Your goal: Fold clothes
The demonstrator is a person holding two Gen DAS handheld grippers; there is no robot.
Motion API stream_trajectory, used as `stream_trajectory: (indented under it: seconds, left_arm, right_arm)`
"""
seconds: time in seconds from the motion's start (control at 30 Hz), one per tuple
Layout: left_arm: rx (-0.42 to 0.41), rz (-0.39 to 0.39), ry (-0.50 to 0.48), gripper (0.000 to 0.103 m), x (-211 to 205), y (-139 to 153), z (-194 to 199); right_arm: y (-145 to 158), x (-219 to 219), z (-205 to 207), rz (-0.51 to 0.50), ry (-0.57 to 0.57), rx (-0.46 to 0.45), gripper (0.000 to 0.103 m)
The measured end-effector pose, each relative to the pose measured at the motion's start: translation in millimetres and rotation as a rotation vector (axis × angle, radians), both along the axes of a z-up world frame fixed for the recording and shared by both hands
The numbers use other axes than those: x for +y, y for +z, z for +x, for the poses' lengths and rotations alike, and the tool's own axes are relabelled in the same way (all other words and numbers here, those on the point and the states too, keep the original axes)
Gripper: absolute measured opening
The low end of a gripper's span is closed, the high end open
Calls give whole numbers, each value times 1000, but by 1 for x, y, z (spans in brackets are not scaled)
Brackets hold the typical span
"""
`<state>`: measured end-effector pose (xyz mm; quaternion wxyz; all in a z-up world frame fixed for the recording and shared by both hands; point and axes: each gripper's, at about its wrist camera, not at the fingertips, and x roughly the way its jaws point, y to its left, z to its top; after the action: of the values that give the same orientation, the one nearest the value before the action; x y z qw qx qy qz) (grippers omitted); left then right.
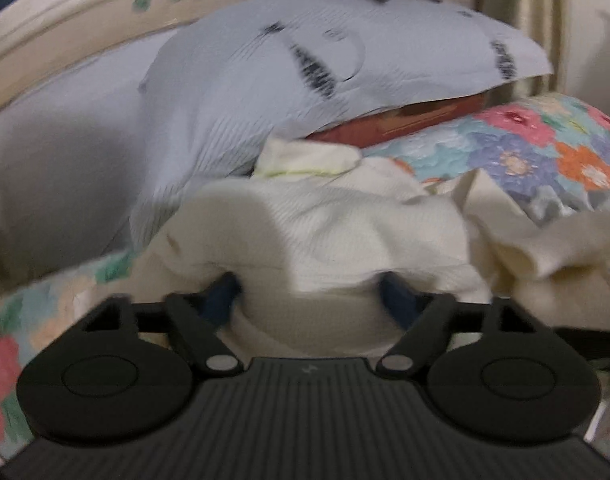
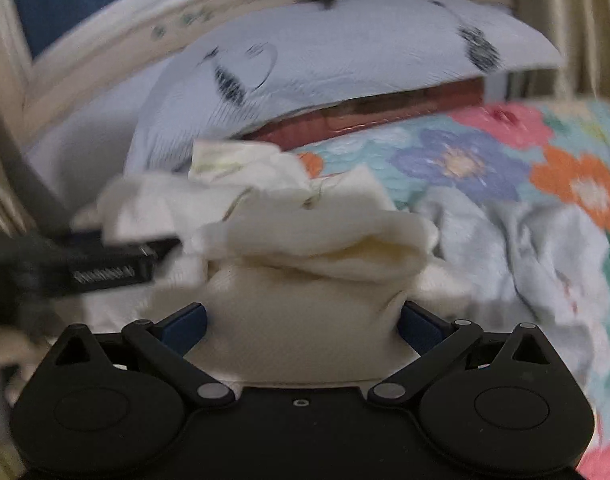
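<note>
**Cream knit bunched between both my grippers on the flowered bed**

My left gripper [image 1: 311, 292] has its blue-padded fingers [image 1: 221, 296] spread wide, and a thick fold of the cream garment [image 1: 325, 220] fills the whole gap between them. The cloth is soft and finely ribbed, almost waffle-like, and it humps up over the fingertips so I cannot see them. Whether the pads actually pinch it, I cannot tell.

My right gripper [image 2: 303, 326] looks much the same: fingers [image 2: 185, 326] set wide apart, a rounded, pillowy wad of the same cream garment [image 2: 305, 332] packed between them, with a flatter folded layer lying across the top. In this view my left gripper [image 2: 105, 260] shows as a blurred black shape off to the left, against the garment's edge.

The garment lies in a crumpled heap on a quilted bedspread [image 1: 545, 148] stitched with big pink, orange and purple flowers. A pale yellow-edged band [image 1: 305, 158], perhaps a collar, sits at the far end of the heap. Just beside the heap on the right lies a rumpled pale blue cloth [image 2: 525, 248]. Beyond is a plump pale blue pillow [image 1: 305, 52] with dark smudgy markings, leaning on a cream headboard [image 1: 85, 12].
</note>
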<state>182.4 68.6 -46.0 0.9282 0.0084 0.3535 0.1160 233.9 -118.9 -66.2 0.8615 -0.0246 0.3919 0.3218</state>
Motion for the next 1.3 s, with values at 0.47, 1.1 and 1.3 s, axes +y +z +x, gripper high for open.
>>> stream_trajectory:
  seconds: [0.47,1.1,1.3]
  left_arm:
    - [-138,-275,-280,25,-5,27,-20]
    - [-107,-325,-384,25,-32,79,-42]
    - [-162,-452,-422,33,-22,94,-52]
  right_arm:
    - [55,16,-50,-27,90,-145,28]
    - [83,-58,-82,12,-151,-201,22]
    - [108,-62,-89,-129,-241,-416,8]
